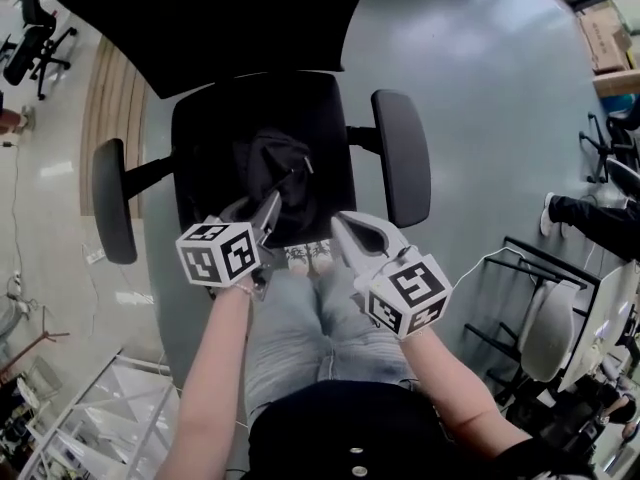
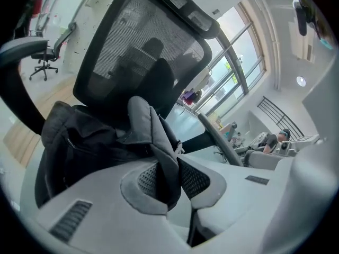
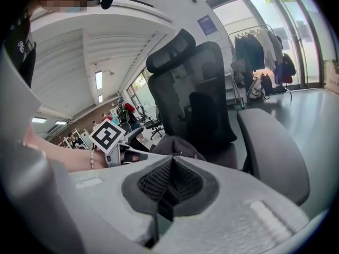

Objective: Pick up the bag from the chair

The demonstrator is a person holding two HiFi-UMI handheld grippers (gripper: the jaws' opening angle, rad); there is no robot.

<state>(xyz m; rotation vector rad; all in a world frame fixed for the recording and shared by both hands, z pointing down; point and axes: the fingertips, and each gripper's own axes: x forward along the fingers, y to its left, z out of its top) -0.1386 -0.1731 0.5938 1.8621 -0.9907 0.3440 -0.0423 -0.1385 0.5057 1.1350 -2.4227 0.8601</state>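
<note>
While in left tongs (image 1: pixel 271 206), black bag (image 1: pixel 278 164)

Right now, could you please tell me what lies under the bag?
The chair's black seat, showing around the bag. The bag covers the patch beneath, so contact cannot be seen.

Black office chair (image 1: pixel 205 133) stands on grey floor (image 1: pixel 480 88); dark bag (image 1: pixel 272 168) on its seat.

My left claw (image 2: pixel 172 169) is matt pale-grey plastic with dark ribbed pads (image 2: pixel 195 181); the bag (image 2: pixel 90 142) is matt dark cloth, the chair back (image 2: pixel 132 52) black mesh.
</note>
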